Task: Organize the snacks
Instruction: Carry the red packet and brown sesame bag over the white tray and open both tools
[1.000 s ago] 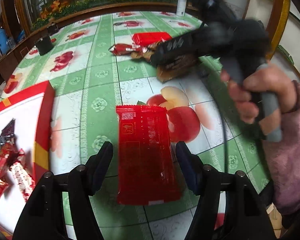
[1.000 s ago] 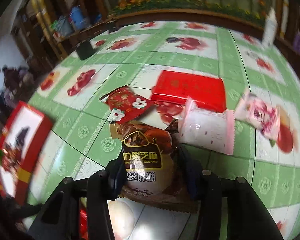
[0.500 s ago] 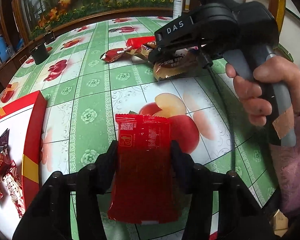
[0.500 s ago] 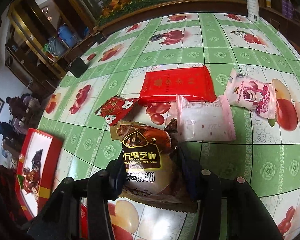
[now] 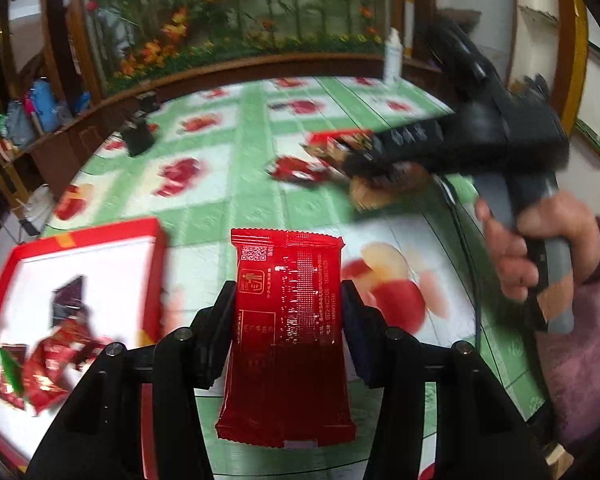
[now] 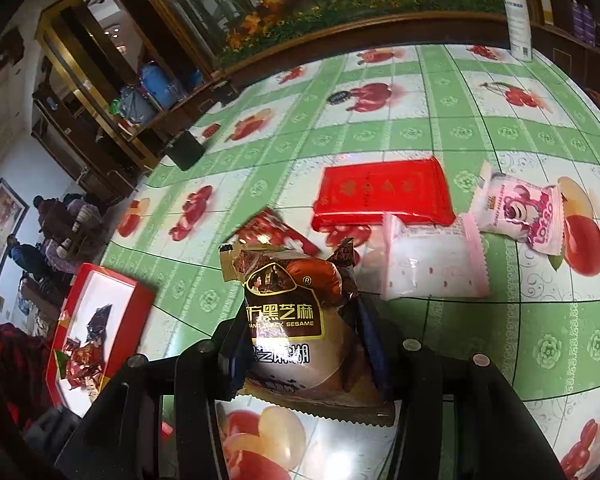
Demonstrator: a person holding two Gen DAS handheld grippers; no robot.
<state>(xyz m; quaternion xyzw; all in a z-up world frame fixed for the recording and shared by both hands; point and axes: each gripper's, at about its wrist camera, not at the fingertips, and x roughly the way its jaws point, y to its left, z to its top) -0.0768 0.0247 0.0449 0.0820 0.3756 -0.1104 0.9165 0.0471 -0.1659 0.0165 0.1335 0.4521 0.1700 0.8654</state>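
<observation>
My left gripper (image 5: 288,312) is shut on a long red snack packet (image 5: 288,320) and holds it lifted above the green fruit-print table. A red-rimmed white box (image 5: 100,276) with several wrapped snacks lies to its left. My right gripper (image 6: 300,328) is shut on a brown black sesame packet (image 6: 292,308), also lifted; it shows blurred in the left wrist view (image 5: 440,148). On the table beyond lie a flat red packet (image 6: 384,196), a small red wrapper (image 6: 276,232), a white-pink packet (image 6: 432,264) and a pink bear packet (image 6: 520,212).
A white bottle (image 6: 518,20) stands at the table's far edge by a wooden ledge with flowers. A small black box (image 6: 186,150) sits at the far left edge. The red box also shows in the right wrist view (image 6: 96,320), at the left.
My left gripper closed on the red packet and lifted it, moving left toward the red box. My right gripper raised the sesame packet higher off the table.
</observation>
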